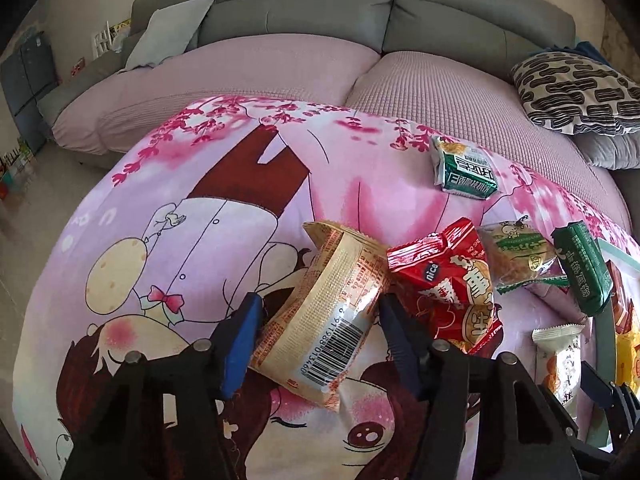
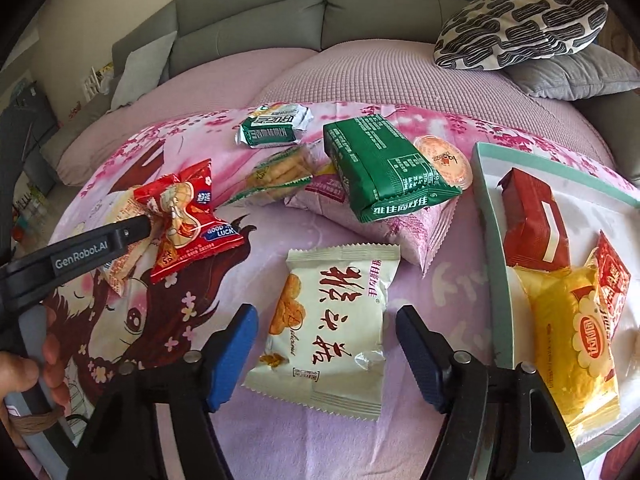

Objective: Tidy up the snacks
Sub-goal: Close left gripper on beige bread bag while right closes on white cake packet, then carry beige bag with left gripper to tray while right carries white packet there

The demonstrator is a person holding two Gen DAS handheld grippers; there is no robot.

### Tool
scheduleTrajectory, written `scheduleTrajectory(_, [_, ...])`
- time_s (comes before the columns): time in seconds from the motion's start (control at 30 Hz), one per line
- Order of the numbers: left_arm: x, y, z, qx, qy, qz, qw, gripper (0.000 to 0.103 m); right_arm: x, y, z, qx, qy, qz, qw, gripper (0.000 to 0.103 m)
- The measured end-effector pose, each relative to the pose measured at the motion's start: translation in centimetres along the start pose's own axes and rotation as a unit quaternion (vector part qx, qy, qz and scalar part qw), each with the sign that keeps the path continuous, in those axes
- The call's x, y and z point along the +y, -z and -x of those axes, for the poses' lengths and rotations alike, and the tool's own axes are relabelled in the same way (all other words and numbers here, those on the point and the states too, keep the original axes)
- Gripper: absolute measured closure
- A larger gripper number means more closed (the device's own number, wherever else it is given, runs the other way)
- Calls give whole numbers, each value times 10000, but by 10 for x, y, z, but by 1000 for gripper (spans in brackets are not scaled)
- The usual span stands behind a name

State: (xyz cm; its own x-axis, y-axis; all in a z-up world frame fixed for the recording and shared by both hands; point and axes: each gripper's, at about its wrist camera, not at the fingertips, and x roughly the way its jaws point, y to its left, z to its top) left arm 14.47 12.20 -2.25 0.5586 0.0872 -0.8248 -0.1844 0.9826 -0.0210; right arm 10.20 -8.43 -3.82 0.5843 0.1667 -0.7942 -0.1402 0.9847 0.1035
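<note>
Straddling two snack packets on a cartoon-print cloth, one per tool, with a tray (image 2: 490, 216) of sorted snacks to the right.

The left tool (image 1: 318, 314) is part-closed around a beige packet (image 1: 326, 312), pads close to its sides but contact cannot be told; its long axis runs diagonally, barcode end nearest. The right tool (image 2: 326, 330) is open astride a white packet (image 2: 328, 332), lying lengthwise away from the camera. Each packet is best squeezed across its narrow width, gently, so contents are not crushed.

We worked in a home living room: a grey sofa (image 1: 304, 4) spanned the upper frame, cushions (image 2: 520, 26) at upper right, a cartoon-print cloth (image 1: 200, 200) in the centre.
</note>
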Motion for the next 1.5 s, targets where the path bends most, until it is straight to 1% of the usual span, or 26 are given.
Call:
scheduleTrajectory(0.07, [0,2,-2,79,28,20,10000,52,-1,1,-2,36,26,-1,10000,37])
scheduleTrajectory(0.13, [-2,4,-3,123,1,-18,9999,54,0,1,-1,36,-8,17,10000,41])
scheduleTrajectory(0.2, [-4,4,-1,118,-31,-53,9999,58,1,1,-1,38,-3,38,10000,43])
scheduleTrajectory(0.27, [-3,4,2,116,60,-7,9999,61,1,2,0,29,-14,16,10000,44])
scheduleTrajectory(0.4, [-9,3,11,67,100,-81,9999,62,-1,2,3,18,-66,-35,10000,47])
scheduleTrajectory(0.6, [-17,0,33,-191,212,-156,9995,62,1,0,13,-91,-143,5,9999,48])
scheduleTrajectory(0.9, [-17,-2,75,-696,286,-118,9971,62,1,-6,47,-499,-182,5,9986,48])
scheduleTrajectory(1.13, [-20,-5,102,-1024,350,-138,9940,62,-2,-7,62,-642,-210,-29,9977,48])
scheduleTrajectory(1.23, [-25,-4,109,-1088,405,-183,9931,62,-6,-7,66,-664,-210,-64,9976,48])
scheduleTrajectory(1.5, [-49,-1,112,-1067,530,-418,9920,62,-20,-5,72,-671,-189,-189,9974,48])
